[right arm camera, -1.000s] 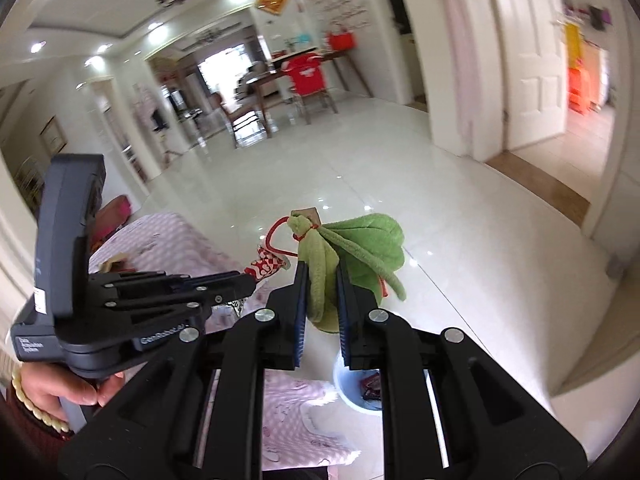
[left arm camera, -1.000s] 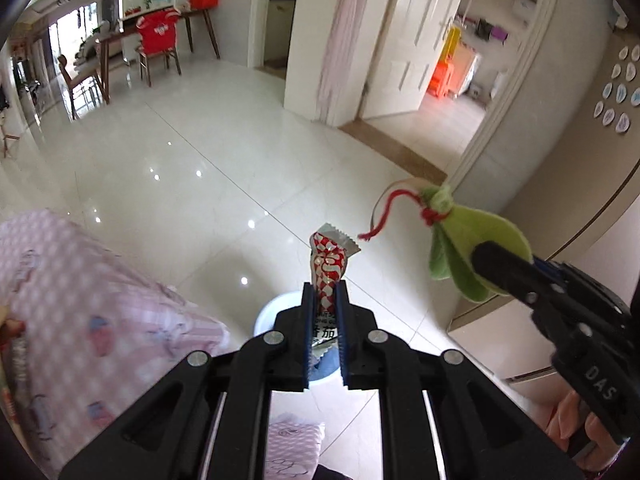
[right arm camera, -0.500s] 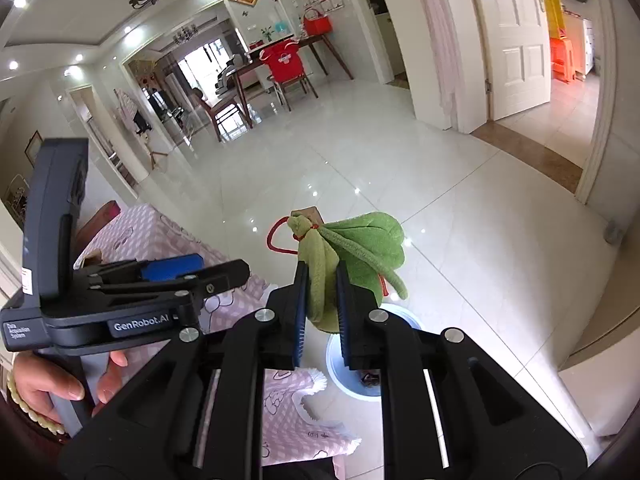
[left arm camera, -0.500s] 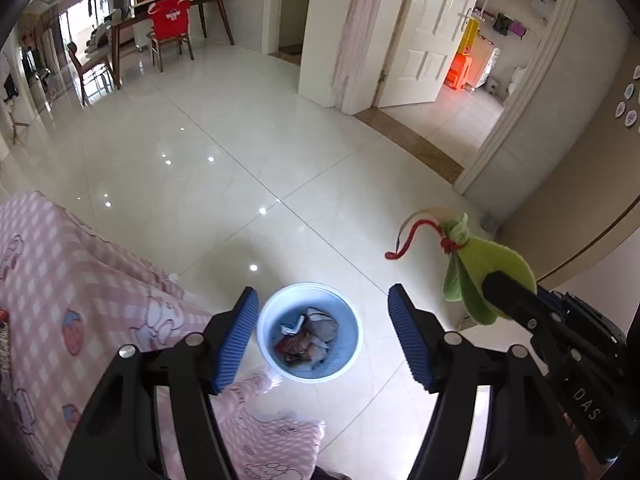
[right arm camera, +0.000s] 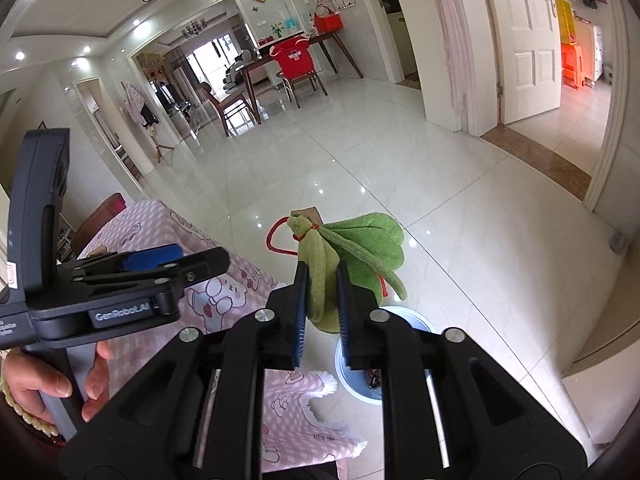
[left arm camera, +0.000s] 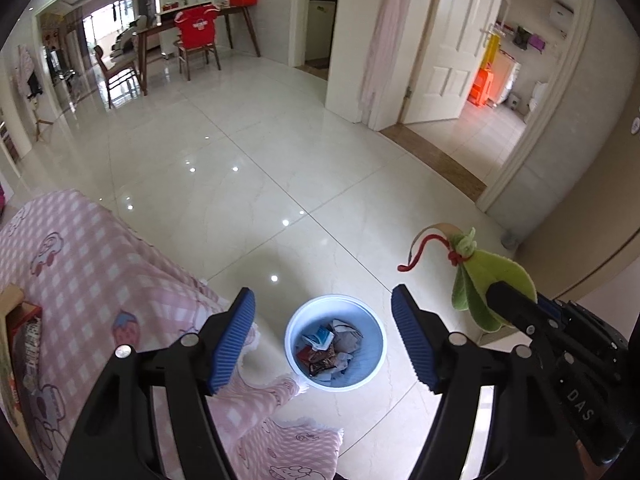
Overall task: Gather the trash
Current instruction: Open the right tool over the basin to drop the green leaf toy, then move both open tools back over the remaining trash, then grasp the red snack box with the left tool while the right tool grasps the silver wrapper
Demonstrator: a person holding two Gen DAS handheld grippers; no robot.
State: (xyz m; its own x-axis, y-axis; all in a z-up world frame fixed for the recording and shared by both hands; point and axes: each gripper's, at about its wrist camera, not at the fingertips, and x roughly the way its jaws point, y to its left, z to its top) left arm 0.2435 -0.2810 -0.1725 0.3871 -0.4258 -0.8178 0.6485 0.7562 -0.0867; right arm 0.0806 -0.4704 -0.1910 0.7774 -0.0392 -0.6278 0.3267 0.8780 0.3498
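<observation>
Glossy white tile floor (left arm camera: pixel 248 184) of an open living space, with a dark dining table (left arm camera: pixel 188 28) and a chair draped in red (left arm camera: pixel 197 30) far beyond the bin. Down on the tiles, a round pale-blue wastebasket (left arm camera: pixel 335 342), holding crumpled wrappers (left arm camera: pixel 328 350), among them a blue-and-white packet and a brown one. Touching its near-left rim, the fringed corner of a pink checked tablecloth (left arm camera: pixel 92 264) with cartoon prints. Directly above the wastebasket, left gripper (left arm camera: pixel 323 338), jaws opening wide, blue ribbed pads to either side of the bin's mouth, nothing between them. To the right of the wastebasket and higher, right gripper (right arm camera: pixel 321 310), jaws opening slightly yet pads pressed against a green plush leafy vegetable (right arm camera: pixel 352 248) tied with a red cord (right arm camera: pixel 276 236), hanging over the bin's rim in the right wrist view. Left of the bin there, a hand (right arm camera: pixel 60 384) wrapped around the left tool's handle.
</observation>
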